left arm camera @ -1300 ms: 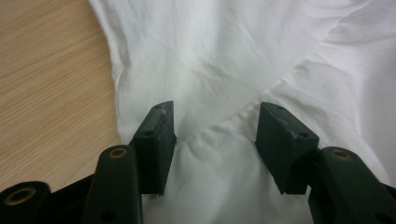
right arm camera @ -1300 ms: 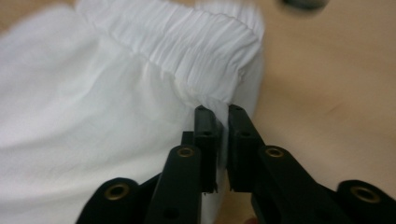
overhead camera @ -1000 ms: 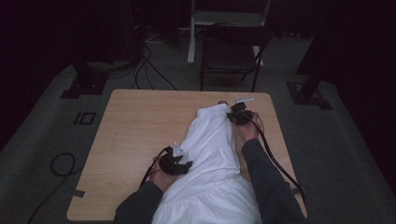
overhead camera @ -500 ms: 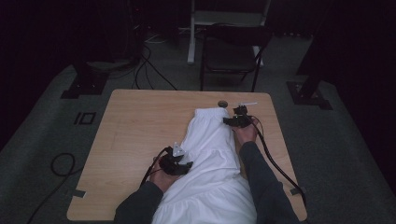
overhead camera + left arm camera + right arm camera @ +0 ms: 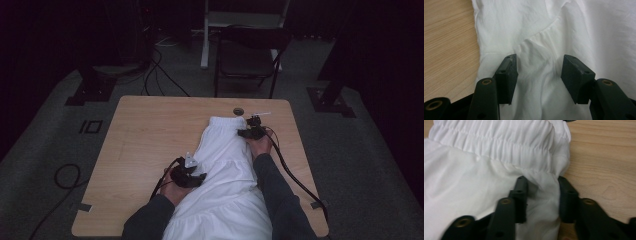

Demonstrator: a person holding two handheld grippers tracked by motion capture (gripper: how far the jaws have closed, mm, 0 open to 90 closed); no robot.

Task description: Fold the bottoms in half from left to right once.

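White skirt (image 5: 225, 170) is laid lengthwise on the table (image 5: 145, 140), its right edge being pinched by the closing right gripper (image 5: 541, 197) just below the waistband (image 5: 499, 142), while the left gripper (image 5: 537, 75) is held open over gathered cloth, so flattening or folding is judged barely begun.

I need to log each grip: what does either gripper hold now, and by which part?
The right gripper has closed around the white garment, on a fold just below its elastic waistband. The left gripper stands open over the cloth.

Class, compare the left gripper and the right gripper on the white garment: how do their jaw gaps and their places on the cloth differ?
The left gripper stands wide open over plain, creased fabric near the white garment's side edge. The right gripper has just been closing, its jaws standing narrower with a fold between them, right below the elastic waistband. Both have black jaws lying on the cloth.
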